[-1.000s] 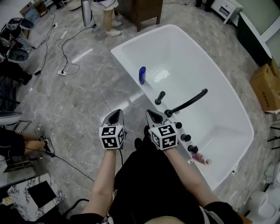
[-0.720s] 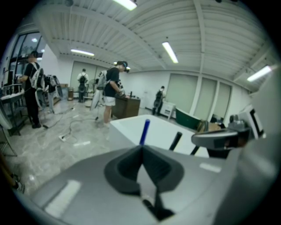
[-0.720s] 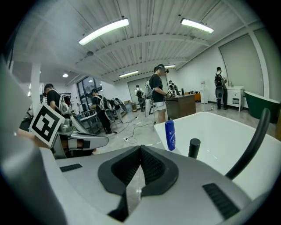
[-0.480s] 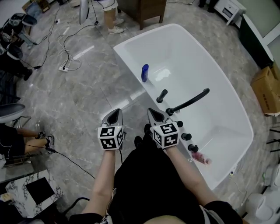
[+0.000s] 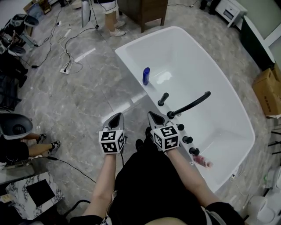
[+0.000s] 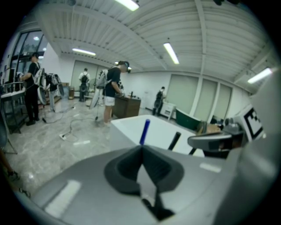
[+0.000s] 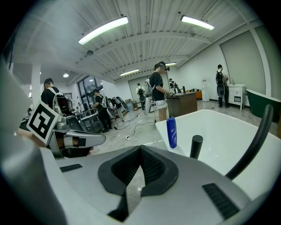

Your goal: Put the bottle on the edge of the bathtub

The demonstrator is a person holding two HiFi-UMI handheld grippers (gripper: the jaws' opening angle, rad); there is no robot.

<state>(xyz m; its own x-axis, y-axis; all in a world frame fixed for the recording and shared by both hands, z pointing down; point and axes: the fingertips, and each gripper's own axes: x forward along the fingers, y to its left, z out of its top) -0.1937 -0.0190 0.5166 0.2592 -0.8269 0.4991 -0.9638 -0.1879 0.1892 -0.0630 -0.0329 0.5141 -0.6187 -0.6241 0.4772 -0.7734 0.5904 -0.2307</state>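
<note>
A blue bottle [image 5: 145, 76] stands upright on the near rim of the white bathtub [image 5: 131, 66], well ahead of both grippers. It also shows in the left gripper view as the blue bottle [image 6: 144, 132] and in the right gripper view as the blue bottle [image 7: 171, 132]. My left gripper [image 5: 116, 118] is held over the floor beside the tub, shut and empty. My right gripper [image 5: 154, 117] sits close to the tub rim near the black tap, also shut with nothing in it.
A black tap with a curved spout [image 5: 189, 104], a black upright handle [image 5: 163, 99] and several black knobs [image 5: 187, 139] line the tub rim. A pink object [image 5: 202, 160] lies at the tub's near end. Cables [image 5: 66, 52], people, a wooden cabinet [image 5: 144, 9] and a cardboard box [image 5: 268, 91] surround the tub.
The view has shifted slightly; both grippers stay shut and held side by side. The bottle has not moved on the rim.
</note>
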